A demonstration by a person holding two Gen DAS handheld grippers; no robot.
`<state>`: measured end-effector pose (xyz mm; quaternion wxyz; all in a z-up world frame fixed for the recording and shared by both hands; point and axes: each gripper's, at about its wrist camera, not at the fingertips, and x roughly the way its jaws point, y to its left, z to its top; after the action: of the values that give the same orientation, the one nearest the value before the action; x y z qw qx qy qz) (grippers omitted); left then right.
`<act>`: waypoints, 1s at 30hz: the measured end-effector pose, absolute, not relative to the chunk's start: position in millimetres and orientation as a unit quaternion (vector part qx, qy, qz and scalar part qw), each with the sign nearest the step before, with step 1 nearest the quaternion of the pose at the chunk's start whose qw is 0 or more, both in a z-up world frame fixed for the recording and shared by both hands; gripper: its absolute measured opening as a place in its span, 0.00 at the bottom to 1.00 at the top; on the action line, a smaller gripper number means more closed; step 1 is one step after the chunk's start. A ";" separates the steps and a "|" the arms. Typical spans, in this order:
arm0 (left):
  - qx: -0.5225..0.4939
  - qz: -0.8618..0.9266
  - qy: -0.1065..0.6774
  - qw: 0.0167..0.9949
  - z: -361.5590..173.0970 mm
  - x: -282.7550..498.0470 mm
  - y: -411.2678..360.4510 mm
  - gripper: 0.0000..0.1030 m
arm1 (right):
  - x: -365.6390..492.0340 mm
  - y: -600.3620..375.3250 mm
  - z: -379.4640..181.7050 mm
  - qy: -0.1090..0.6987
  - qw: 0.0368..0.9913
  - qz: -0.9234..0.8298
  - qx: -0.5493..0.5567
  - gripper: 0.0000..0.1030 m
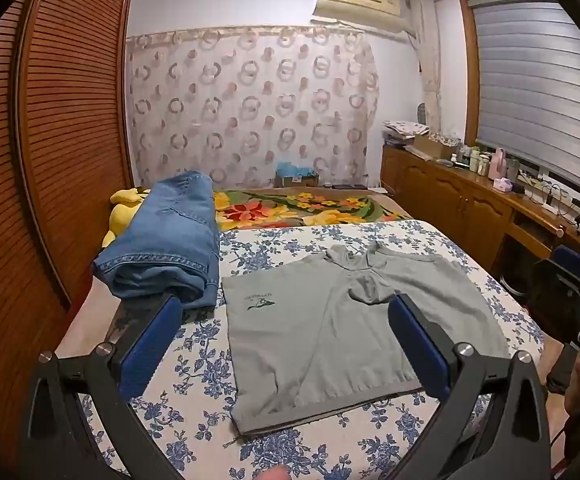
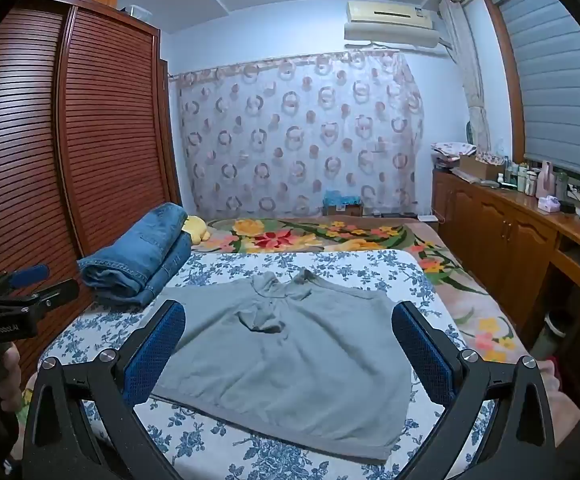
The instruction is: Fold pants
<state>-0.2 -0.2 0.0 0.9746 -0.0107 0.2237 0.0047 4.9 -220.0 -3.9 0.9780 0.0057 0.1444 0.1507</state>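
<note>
Grey shorts (image 1: 330, 336) lie spread flat on the blue-flowered bedsheet (image 1: 194, 364), waistband near me, a small dark logo on one leg. They also show in the right wrist view (image 2: 290, 360). My left gripper (image 1: 284, 304) is open and empty, held above the near edge of the shorts. My right gripper (image 2: 288, 316) is open and empty, also above the shorts. The left gripper shows at the left edge of the right wrist view (image 2: 30, 280).
Folded blue jeans (image 1: 166, 248) lie stacked at the bed's left side (image 2: 138, 260), beside a yellow plush toy (image 1: 124, 210). A wooden louvred wardrobe (image 1: 50, 140) stands on the left. A wooden cabinet (image 1: 470, 200) with bottles runs along the right. A floral blanket (image 1: 302, 206) lies beyond.
</note>
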 end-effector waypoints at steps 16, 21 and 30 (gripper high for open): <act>-0.008 0.006 0.227 0.974 1.2 -2.0 -1.1 1.00 | 3.2 -224.6 -5.2 0.144 0.978 0.151 0.010 1.00; -0.008 0.005 0.225 0.974 5.4 0.5 -2.7 1.00 | 3.3 -223.3 -5.1 0.145 0.978 0.151 0.010 1.00; -0.008 0.006 0.223 0.975 5.5 -0.6 -3.0 1.00 | 3.4 -219.9 -4.3 0.143 0.978 0.152 0.009 1.00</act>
<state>-0.6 -3.0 5.5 0.9748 -0.0076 0.2230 0.0060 3.4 -219.9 -4.3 0.9780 0.0087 0.1428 0.1521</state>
